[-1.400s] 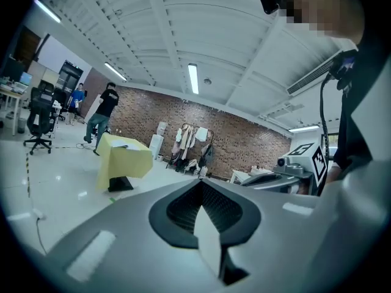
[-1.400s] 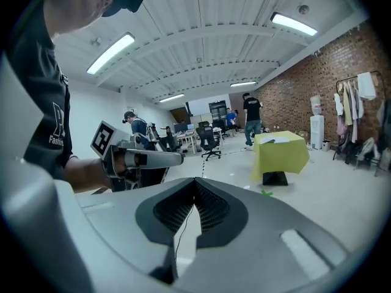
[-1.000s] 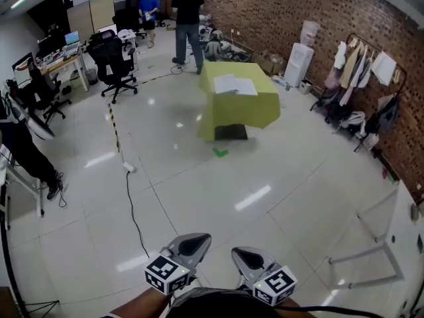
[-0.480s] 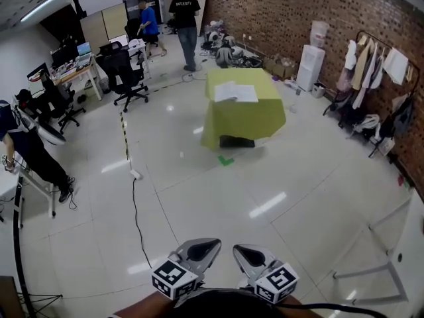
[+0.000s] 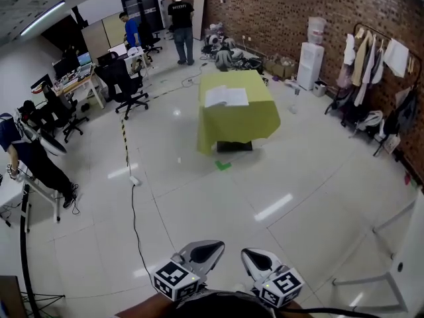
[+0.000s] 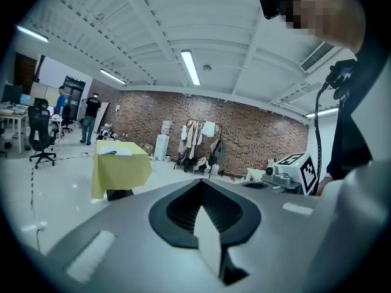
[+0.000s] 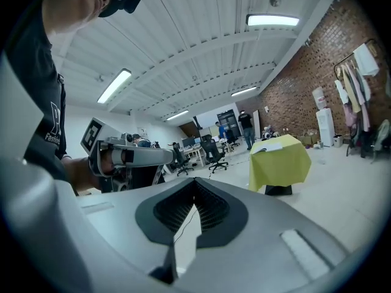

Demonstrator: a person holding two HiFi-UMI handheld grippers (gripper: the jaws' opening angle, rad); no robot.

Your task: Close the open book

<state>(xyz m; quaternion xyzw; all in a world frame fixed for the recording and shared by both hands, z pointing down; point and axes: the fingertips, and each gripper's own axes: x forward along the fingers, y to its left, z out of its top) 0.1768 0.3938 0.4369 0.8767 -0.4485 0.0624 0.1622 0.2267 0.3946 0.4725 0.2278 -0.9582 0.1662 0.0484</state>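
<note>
Tiled office floor [image 5: 199, 197], open book [image 5: 226, 97] on yellow-draped table [image 5: 242, 121], left tool [image 5: 202, 252] and right tool [image 5: 258, 262] closed, empty.

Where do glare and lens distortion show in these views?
Head view: bright streaks of glare on the glossy floor; the fisheye lens bows the brick wall. Both gripper views: dark vignette at the corners, and the open book looks tiny.

The open book [image 5: 226, 97] has white pages and lies flat, spread face up, on the yellow-covered table [image 5: 238, 121]. It is well apart from the jaws of the left gripper [image 5: 217, 245] and right gripper [image 5: 246, 252], ahead of them.
</note>
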